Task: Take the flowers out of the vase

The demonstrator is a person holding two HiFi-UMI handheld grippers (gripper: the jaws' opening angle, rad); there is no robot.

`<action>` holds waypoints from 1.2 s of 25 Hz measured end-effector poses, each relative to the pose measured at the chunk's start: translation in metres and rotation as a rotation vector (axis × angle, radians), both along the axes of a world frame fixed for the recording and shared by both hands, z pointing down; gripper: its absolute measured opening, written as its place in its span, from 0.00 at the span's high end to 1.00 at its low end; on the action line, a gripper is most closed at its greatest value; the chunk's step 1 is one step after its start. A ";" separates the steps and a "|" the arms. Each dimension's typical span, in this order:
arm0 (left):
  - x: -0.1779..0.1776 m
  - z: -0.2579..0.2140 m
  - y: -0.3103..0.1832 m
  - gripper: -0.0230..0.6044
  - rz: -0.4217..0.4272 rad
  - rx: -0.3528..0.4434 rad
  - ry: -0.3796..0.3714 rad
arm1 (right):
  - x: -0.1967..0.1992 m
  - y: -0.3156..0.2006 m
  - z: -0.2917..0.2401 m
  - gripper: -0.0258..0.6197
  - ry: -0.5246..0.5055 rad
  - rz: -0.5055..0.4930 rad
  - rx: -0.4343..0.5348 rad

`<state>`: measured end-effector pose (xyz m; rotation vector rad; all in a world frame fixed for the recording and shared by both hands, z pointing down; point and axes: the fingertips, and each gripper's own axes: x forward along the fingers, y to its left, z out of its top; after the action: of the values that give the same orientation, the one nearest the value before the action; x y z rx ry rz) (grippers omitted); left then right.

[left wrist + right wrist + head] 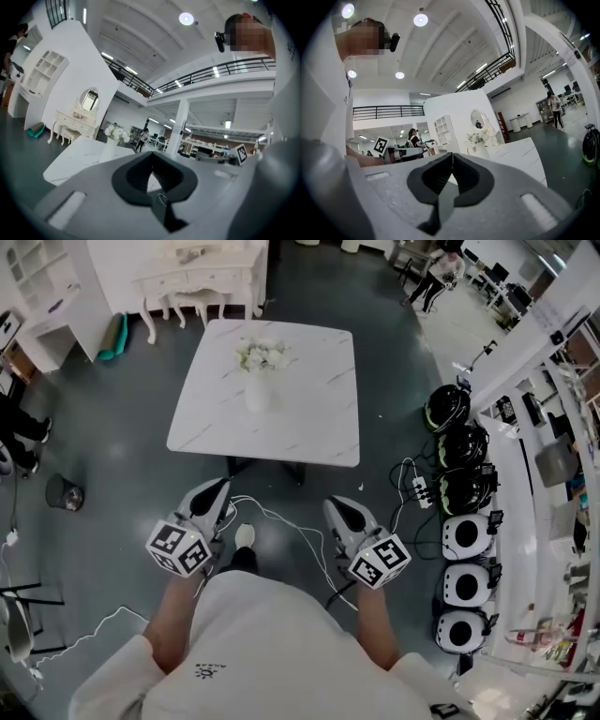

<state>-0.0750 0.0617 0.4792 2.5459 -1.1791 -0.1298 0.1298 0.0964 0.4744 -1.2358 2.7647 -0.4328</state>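
A white vase (258, 396) with a bunch of white flowers (262, 355) stands on the far half of a white marble table (309, 427). Both grippers are held level, short of the table's near edge and well apart from the vase. My left gripper (219, 487) is shut with nothing in it, and so is my right gripper (338, 505). In the left gripper view the flowers (117, 133) and vase (109, 150) show left of the shut left gripper (151, 158). In the right gripper view the flowers (476, 138) show right of the shut right gripper (451, 157).
White cables (281, 521) and a power strip (421, 491) lie on the dark floor between me and the table. A row of helmets (466, 538) lines the right side. A black bin (64, 491) stands at left, and a white dressing table (202, 282) behind the marble table.
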 end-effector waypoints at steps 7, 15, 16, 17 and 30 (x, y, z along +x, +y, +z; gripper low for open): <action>-0.003 -0.006 -0.060 0.98 0.034 0.021 -0.016 | -0.013 -0.055 -0.006 0.96 -0.009 0.011 0.006; -0.021 -0.008 -0.126 0.98 0.059 0.011 -0.005 | -0.040 -0.114 -0.010 0.96 0.006 0.008 0.004; -0.023 -0.009 -0.133 0.98 0.063 0.009 -0.002 | -0.042 -0.121 -0.011 0.96 0.007 0.010 0.002; -0.025 -0.009 -0.140 0.98 0.067 0.007 0.000 | -0.045 -0.127 -0.011 0.96 0.008 0.013 0.000; -0.054 -0.002 -0.226 0.98 0.126 0.018 0.015 | -0.075 -0.201 -0.008 0.96 0.015 0.077 0.006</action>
<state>-0.1291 -0.1646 0.4776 2.6219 -1.0138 -0.1296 0.0548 -0.1047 0.4664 -1.3449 2.7175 -0.4099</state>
